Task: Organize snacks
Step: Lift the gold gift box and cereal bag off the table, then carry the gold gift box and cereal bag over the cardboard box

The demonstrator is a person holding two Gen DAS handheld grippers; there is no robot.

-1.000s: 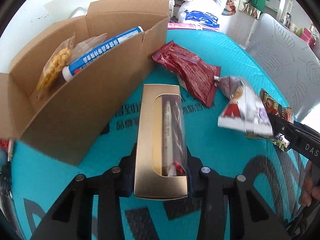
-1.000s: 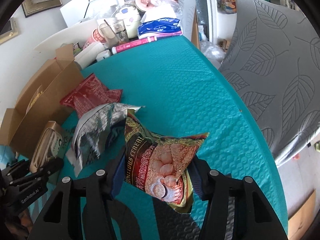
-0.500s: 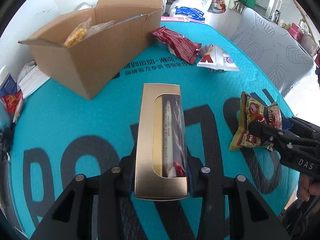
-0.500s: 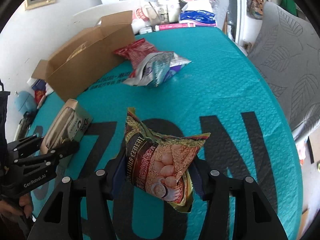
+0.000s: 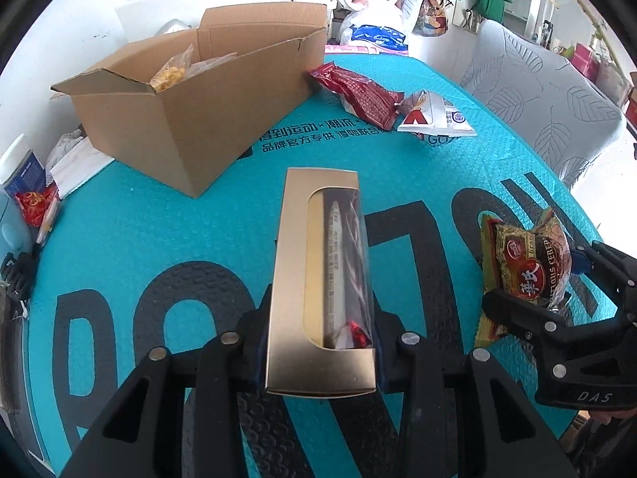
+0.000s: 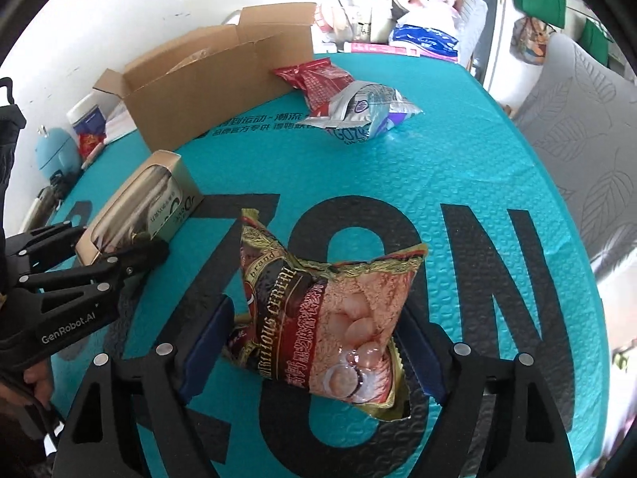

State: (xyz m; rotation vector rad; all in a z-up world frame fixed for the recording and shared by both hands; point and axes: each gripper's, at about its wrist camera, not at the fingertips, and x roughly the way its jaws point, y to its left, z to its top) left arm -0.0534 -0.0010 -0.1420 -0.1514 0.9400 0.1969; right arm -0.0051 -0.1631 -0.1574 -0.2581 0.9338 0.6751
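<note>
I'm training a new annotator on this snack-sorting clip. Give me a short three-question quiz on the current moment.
1. True or false: the left hand-held gripper is shut on the gold windowed carton.
2. What does the right hand-held gripper hold?
A. red foil packet
B. crinkled cereal pouch
C. silver bag
3. Fill in: the yellow snack bag sits inside the open brown ____ box.

Key: 1 true; 2 B, the crinkled cereal pouch; 3 cardboard.

A gold windowed box [image 5: 322,279] sat lengthwise at centre frame, raised off the teal tabletop [image 5: 159,231]. A crinkled cereal packet [image 6: 326,318] hung lower centre. A red packet [image 5: 360,93] and a silver packet [image 5: 434,115] lay touching beside the open cardboard box [image 5: 191,107], upper left.
</note>
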